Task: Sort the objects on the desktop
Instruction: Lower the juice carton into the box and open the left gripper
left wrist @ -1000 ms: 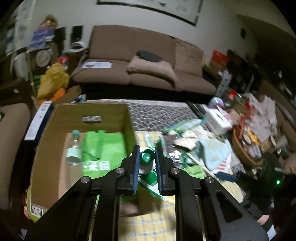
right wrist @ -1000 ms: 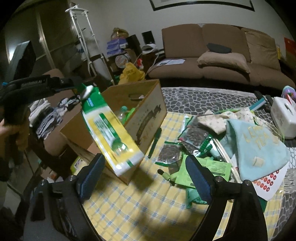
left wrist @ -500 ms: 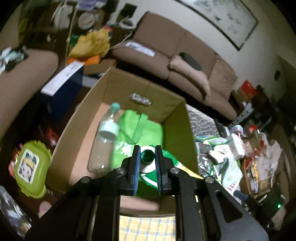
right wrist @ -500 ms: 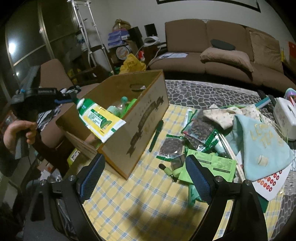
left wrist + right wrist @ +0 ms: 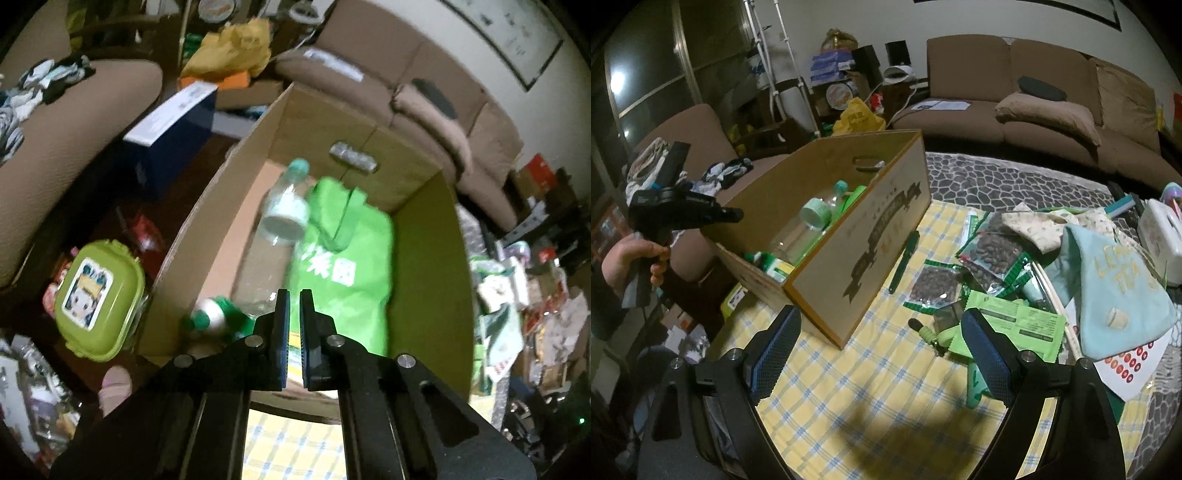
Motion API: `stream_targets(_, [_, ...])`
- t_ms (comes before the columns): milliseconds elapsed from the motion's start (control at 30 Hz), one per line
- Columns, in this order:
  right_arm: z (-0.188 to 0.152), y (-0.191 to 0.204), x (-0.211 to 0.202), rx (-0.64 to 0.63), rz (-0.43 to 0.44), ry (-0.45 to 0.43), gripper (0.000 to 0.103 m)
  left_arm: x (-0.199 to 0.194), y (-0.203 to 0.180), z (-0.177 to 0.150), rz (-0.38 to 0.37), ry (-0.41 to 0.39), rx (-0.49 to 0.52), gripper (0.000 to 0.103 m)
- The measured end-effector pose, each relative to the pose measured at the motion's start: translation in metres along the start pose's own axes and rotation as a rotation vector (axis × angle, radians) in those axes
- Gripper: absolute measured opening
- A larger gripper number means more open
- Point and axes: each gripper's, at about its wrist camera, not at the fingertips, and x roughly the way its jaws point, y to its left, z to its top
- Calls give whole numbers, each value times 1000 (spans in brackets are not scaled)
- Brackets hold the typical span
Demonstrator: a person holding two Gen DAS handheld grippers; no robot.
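Crowding box (image 5: 424, 229): bottle (image 5: 284, 218), green bag (image 5: 347, 266).

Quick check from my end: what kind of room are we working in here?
Most likely a home living room, and a cluttered one. A long brown sofa with a cushion lines the far wall, a framed picture hangs above it, and the sorting happens on a low table under a yellow checked cloth.
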Motion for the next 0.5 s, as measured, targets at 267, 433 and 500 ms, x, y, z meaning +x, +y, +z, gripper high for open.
stream_targets(267, [-2, -6, 0, 6, -25, 11, 90, -8, -24, -7, 37, -36, 86, 8])
stream_targets(433, [-4, -13, 0, 30, -49, 17, 90, -13, -50, -16, 41, -61, 169, 33])
stream_targets(500, [-4, -16, 0, 37, -64, 19, 90, -13, -60, -22, 46, -63, 193, 52])
